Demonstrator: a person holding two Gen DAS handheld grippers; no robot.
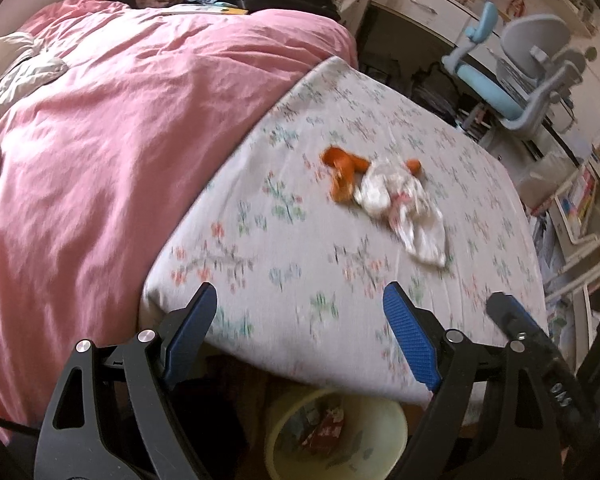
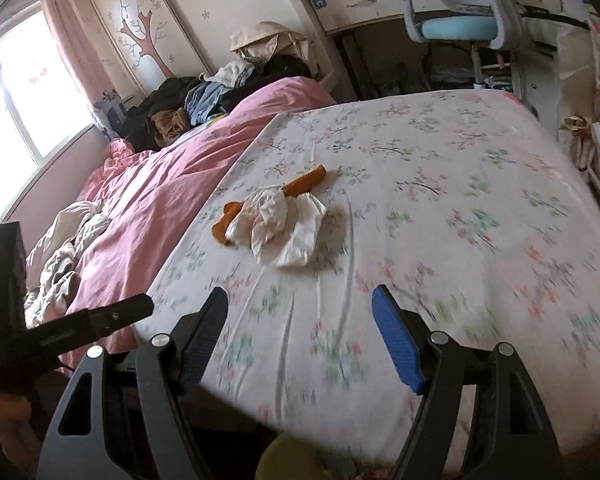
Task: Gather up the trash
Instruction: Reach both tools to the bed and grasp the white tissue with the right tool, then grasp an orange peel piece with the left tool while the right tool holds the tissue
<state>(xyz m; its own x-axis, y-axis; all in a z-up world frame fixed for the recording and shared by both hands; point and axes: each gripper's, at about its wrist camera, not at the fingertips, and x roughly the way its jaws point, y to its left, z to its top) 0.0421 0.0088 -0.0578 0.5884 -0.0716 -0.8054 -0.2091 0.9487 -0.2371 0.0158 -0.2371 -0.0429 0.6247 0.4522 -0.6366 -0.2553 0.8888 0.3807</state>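
Orange peel (image 2: 304,181) lengthwise under tissue (image 2: 284,228)

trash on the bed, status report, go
Left gripper and right gripper open, empty. Crumpled white paper and orange peel on floral sheet, untouched. Bin below bed edge. Nothing in the way.

The left gripper (image 1: 300,320) has black, angular fingers with triangular cut-outs, round silver pivot bolts on the arms behind the tips, and blue ribbed pads (image 1: 410,336) on the inner faces. The right gripper (image 2: 300,320) is built the same: black linkage arms, silver bolts, blue textured pads (image 2: 396,344). White lettering marks the black body of the gripper seen from outside.
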